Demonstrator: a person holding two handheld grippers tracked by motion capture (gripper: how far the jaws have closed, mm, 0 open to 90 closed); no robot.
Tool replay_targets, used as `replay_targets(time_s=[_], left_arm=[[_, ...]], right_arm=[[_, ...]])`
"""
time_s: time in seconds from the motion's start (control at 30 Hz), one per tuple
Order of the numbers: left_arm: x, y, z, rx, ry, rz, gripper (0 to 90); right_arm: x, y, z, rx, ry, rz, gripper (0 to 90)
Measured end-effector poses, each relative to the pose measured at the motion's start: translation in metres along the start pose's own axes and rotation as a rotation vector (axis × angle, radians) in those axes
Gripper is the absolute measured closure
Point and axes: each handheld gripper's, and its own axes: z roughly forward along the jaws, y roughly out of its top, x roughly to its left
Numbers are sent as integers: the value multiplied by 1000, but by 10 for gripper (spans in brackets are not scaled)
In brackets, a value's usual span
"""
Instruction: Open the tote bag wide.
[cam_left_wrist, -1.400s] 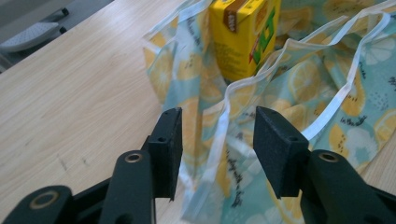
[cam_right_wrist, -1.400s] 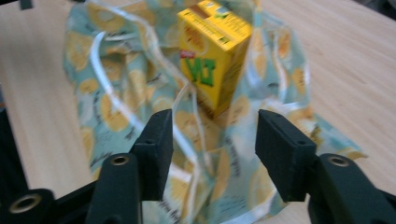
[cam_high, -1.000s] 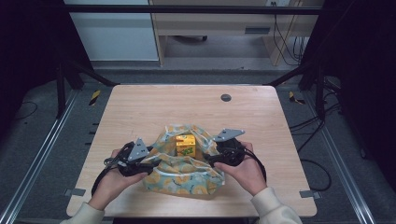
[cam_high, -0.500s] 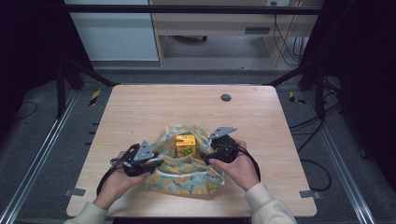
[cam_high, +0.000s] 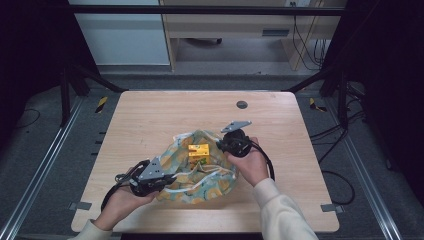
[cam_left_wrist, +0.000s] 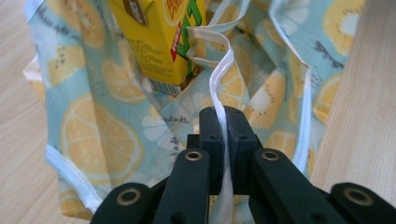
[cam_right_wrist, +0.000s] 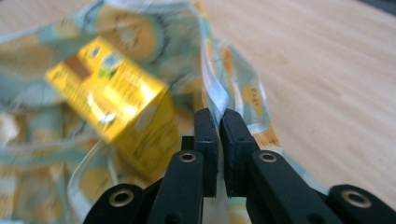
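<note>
Cloth (cam_high: 200, 167) printed with lemon slices on pale blue lies rumpled on the near half of the wooden table (cam_high: 150, 115), a little toward six o'clock from its middle. White ribbon trim (cam_high: 197, 182) runs along its edges and loops across its near side. A yellow carton (cam_high: 198, 152) stands on the cloth, toward the twelve o'clock part of it.

At eight o'clock from the carton, the left gripper (cam_high: 167, 177) lies low at the cloth's near-left edge, held in the person's left hand (cam_high: 120, 202). In the left gripper view its jaws are pressed together on a strip of the white ribbon trim (cam_left_wrist: 219, 88), which rises from between them toward the carton (cam_left_wrist: 156, 37).

At three o'clock from the carton, the right gripper (cam_high: 222, 145) sits at the cloth's right edge in the right hand (cam_high: 250, 165). In the right gripper view its jaws pinch the white-trimmed edge of the cloth (cam_right_wrist: 212, 93), with the blurred carton (cam_right_wrist: 116, 107) just to their left.

A small dark round disc (cam_high: 242, 104) sits in the table top at one o'clock, well apart from the cloth.
</note>
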Motion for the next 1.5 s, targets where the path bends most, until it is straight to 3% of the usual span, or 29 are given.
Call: replay_targets(time_s=[0.2,0.33,0.47,0.63,1.0,1.5], left_arm=[[-1,5,-10,-18,-5,21,878],[-2,-1,-1,33,-12,37,879],[-3,-9,10,102,-19,56,879],[-4,-14,17,142,-29,68,879],[-6,-20,21,176,-37,76,878],[-8,-28,20,201,-47,78,878]], right_arm=[[-17,16,-3,-63,-40,41,885],[-33,13,5,-35,-60,81,887],[-40,5,13,-10,-64,102,887],[-47,-8,24,24,-66,126,887],[-51,-20,34,65,-66,146,883],[-50,-34,36,117,-65,124,872]])
